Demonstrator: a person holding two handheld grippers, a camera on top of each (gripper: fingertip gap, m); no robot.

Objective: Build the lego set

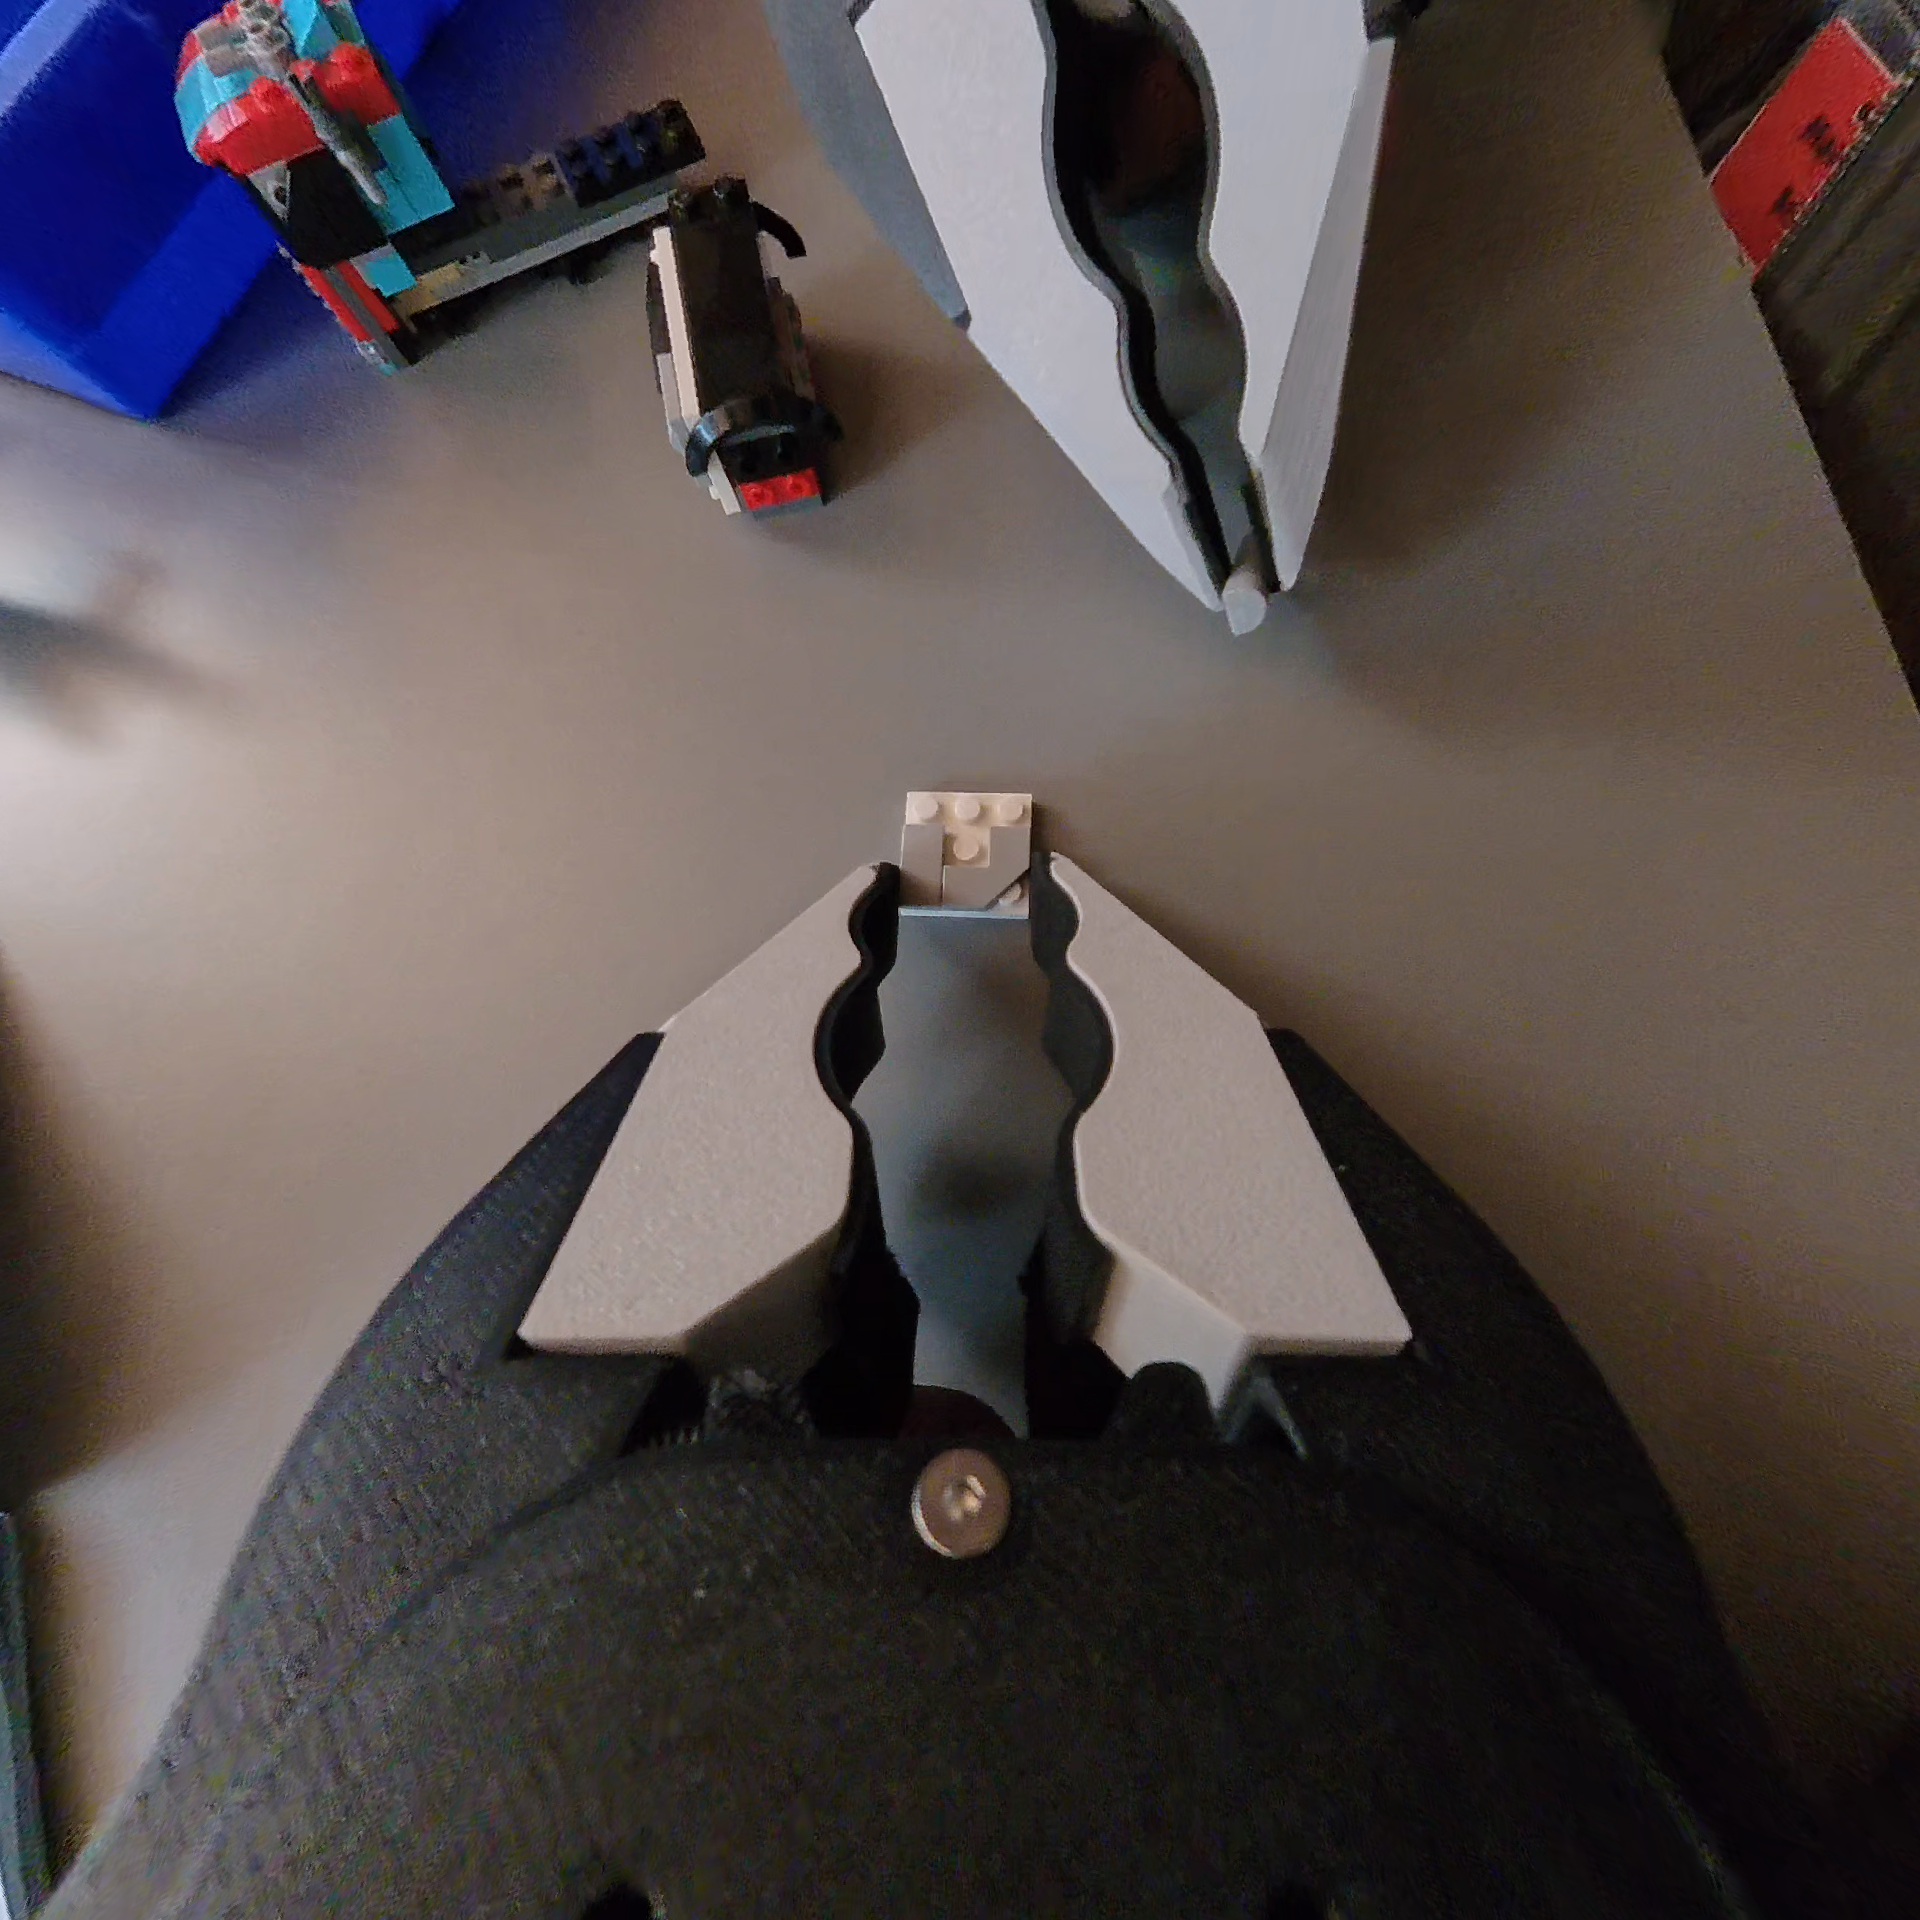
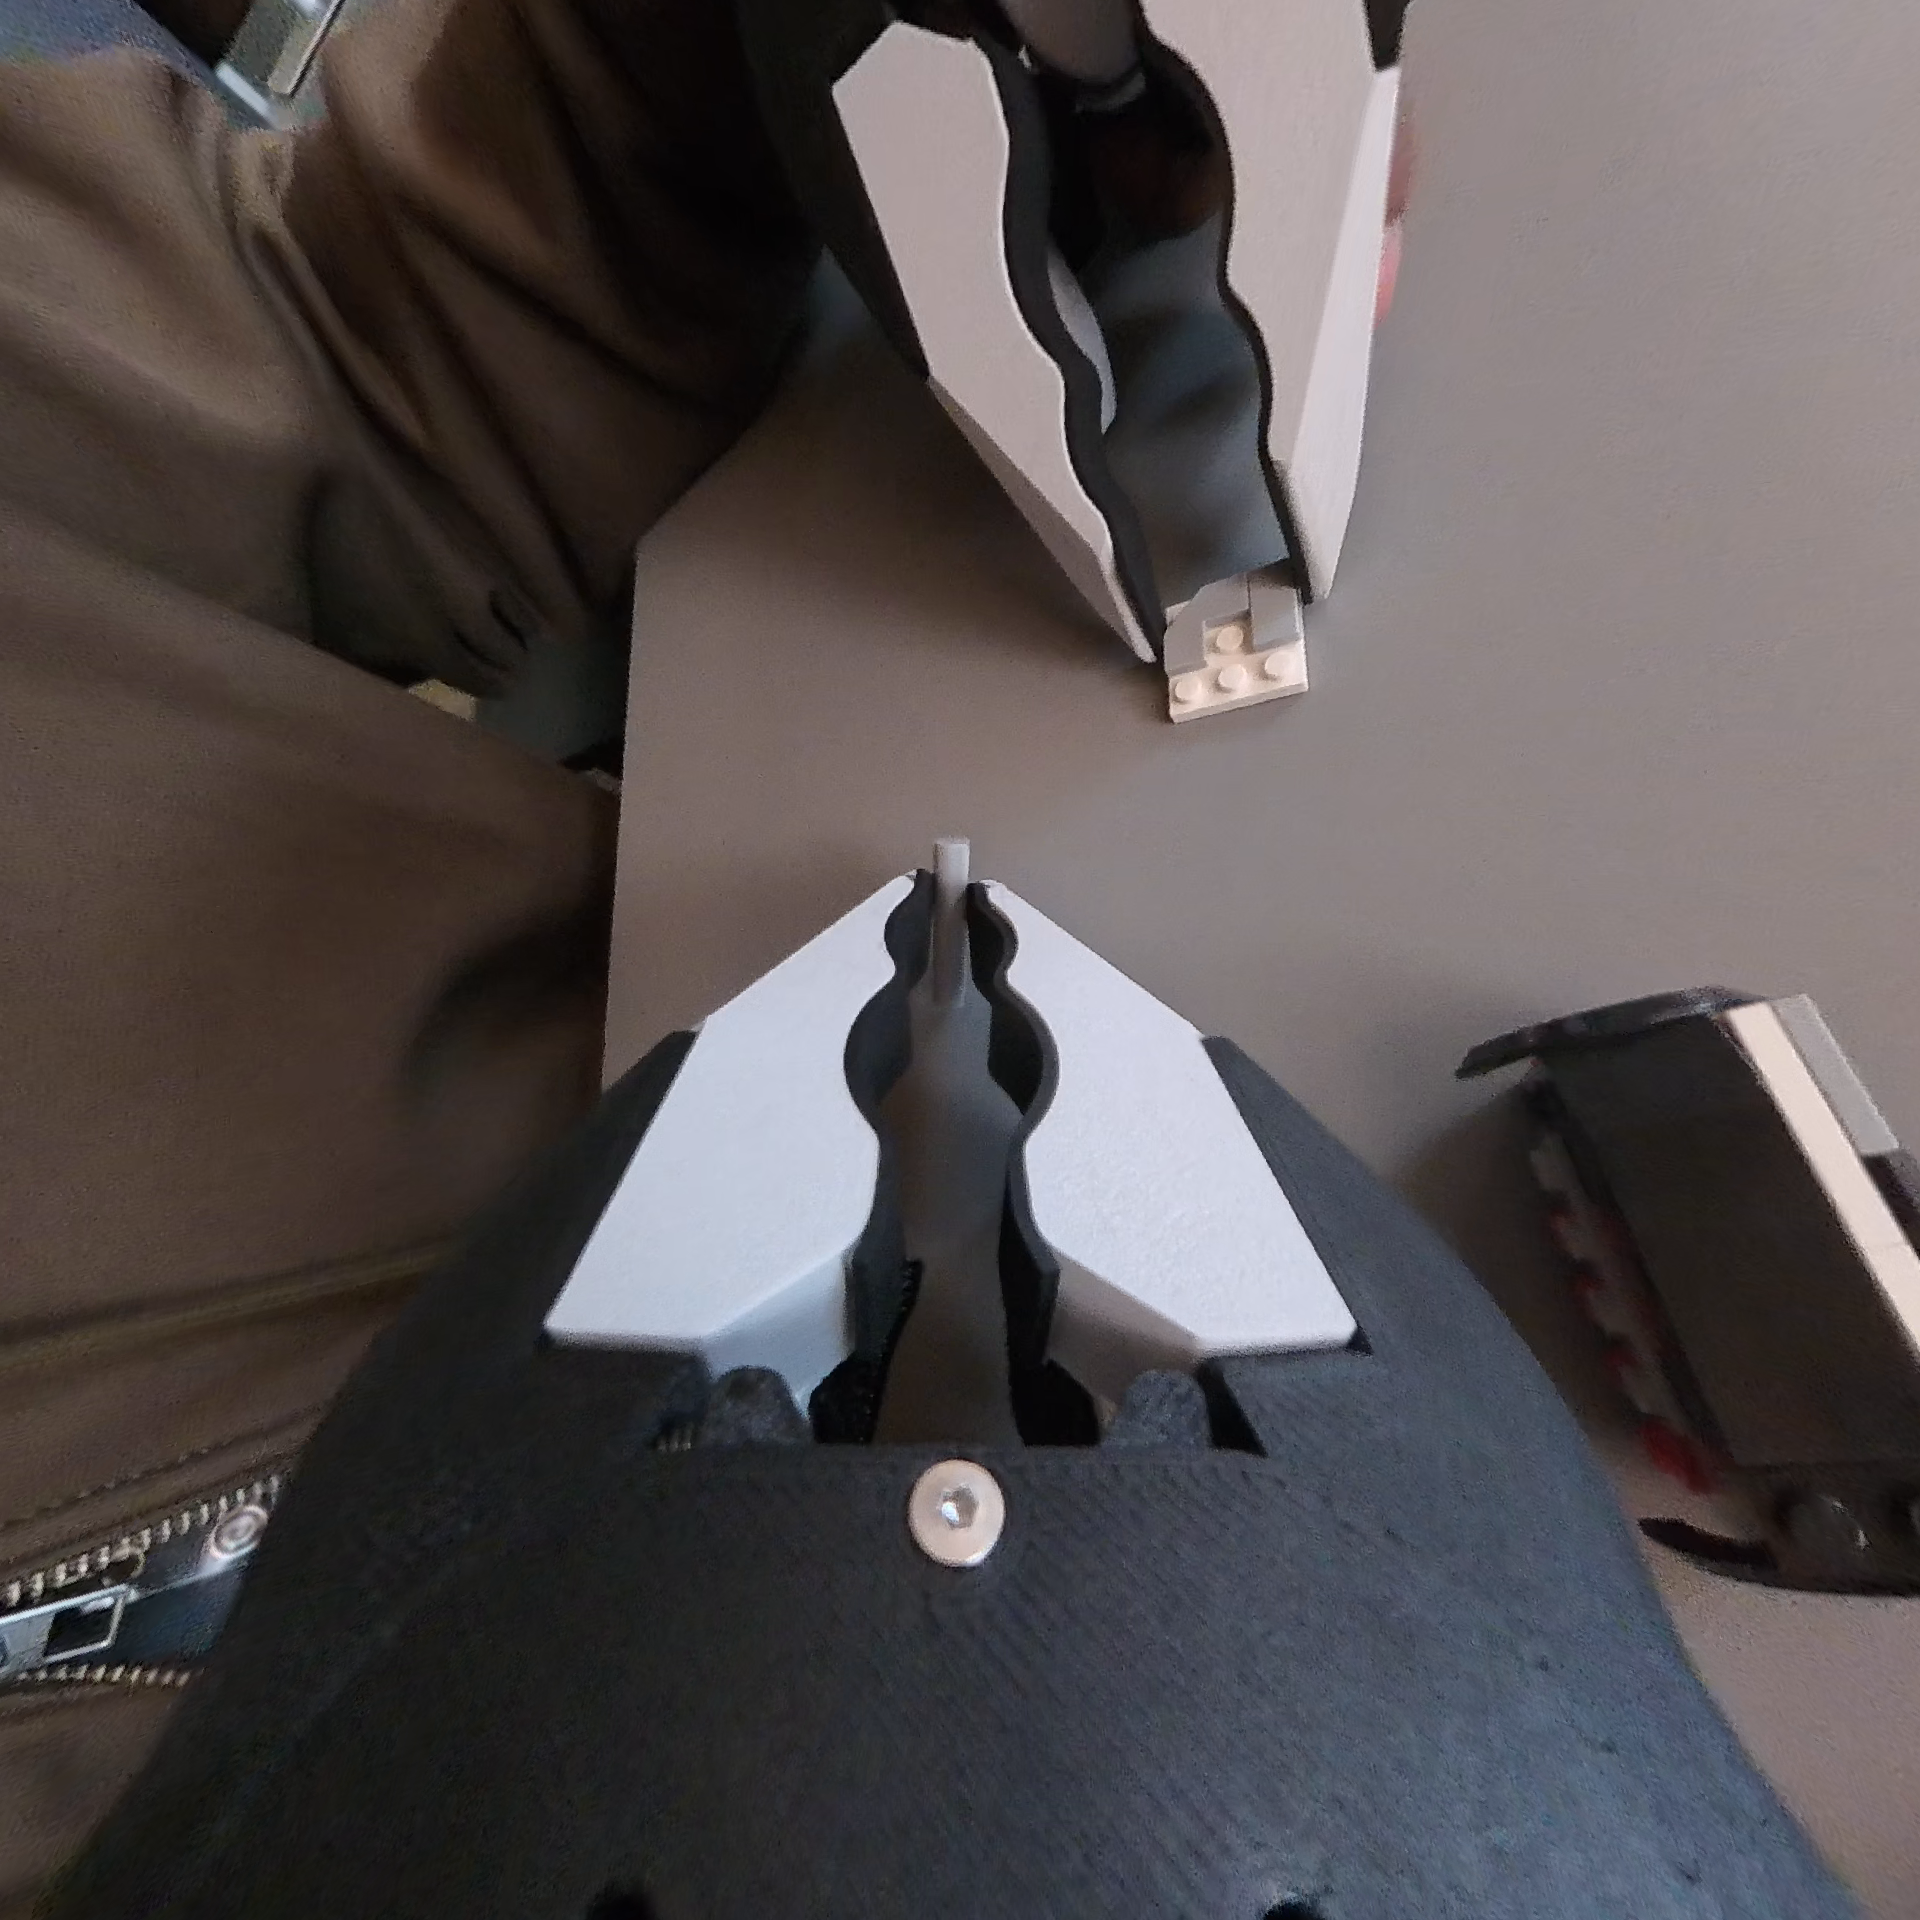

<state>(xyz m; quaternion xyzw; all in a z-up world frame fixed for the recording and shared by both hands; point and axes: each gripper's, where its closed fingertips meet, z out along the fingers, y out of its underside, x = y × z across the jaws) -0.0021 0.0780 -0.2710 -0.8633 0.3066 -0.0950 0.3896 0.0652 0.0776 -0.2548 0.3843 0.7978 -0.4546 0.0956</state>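
left gripper [image 1: 966, 883] is clamped on a small white-and-grey brick assembly [image 1: 968, 844], both black pads pressing its flanks while the studded white plate pokes out at twelve o'clock beyond the tips. right gripper [image 2: 948, 883] is nearly closed around a slim pale peg [image 2: 951, 914], which stands up between the pads with its end just clear of the tips. in the left wrist view the right gripper hangs at one o'clock, well apart from the assembly, and the peg's round end shows at its tips.

by the look of it the assembly is light, hard plastic, stiff but made of pressed-together parts, so a squeeze across the flat side walls seems safer than one on the studs, and a twist could pop a plate loose. the peg looks smooth and thin and would likely pivot or slip if pinched near its end; the hold sits along its shaft, which seems the better place.

on the grey table [image 1: 416, 727], at eleven o'clock from the left gripper, lies a black brick model with red front studs [image 1: 743, 364], beyond it a red, teal and black brick build [image 1: 312, 177] against a blue bin [image 1: 94, 291]. a person's brown jacket [image 2: 260, 623] fills the nine o'clock side of the right wrist view.
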